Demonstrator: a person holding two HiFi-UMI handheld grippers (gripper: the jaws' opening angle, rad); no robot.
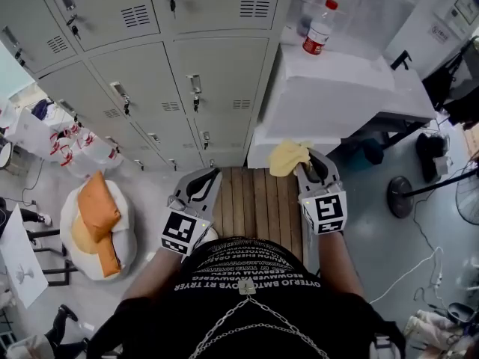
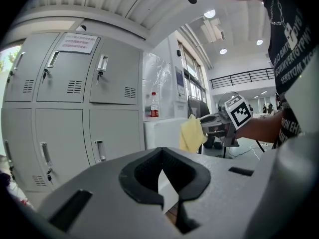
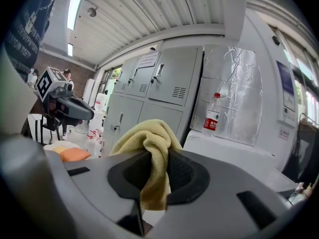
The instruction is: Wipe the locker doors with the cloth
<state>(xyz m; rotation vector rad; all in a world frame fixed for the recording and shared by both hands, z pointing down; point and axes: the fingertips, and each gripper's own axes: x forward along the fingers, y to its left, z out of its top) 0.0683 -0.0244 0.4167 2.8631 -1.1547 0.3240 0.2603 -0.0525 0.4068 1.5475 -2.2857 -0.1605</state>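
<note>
Between right hand-held gripper [image 3: 139,203] jaws, nubby yellow cloth [image 3: 149,143] bunches.

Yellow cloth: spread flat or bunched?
Bunched. The yellow cloth sits crumpled in a wad, pinched in the right hand-held gripper.

Bright, even light fills the room. Strip lights [image 3: 76,1] on the ceiling at the left of the right gripper view are blown out to white. Round lamps [image 2: 210,14] and windows [image 2: 192,81] shine at the right of the left gripper view. Shadows on the floor [image 1: 367,200] are soft and faint. The plastic sheet [image 3: 232,88] glints. Both gripper views bow the lockers [image 2: 75,108] and go black at the corners. Their near foreground is soft, though the cloth [image 3: 149,143] is crisp. The head view is sharp.
</note>
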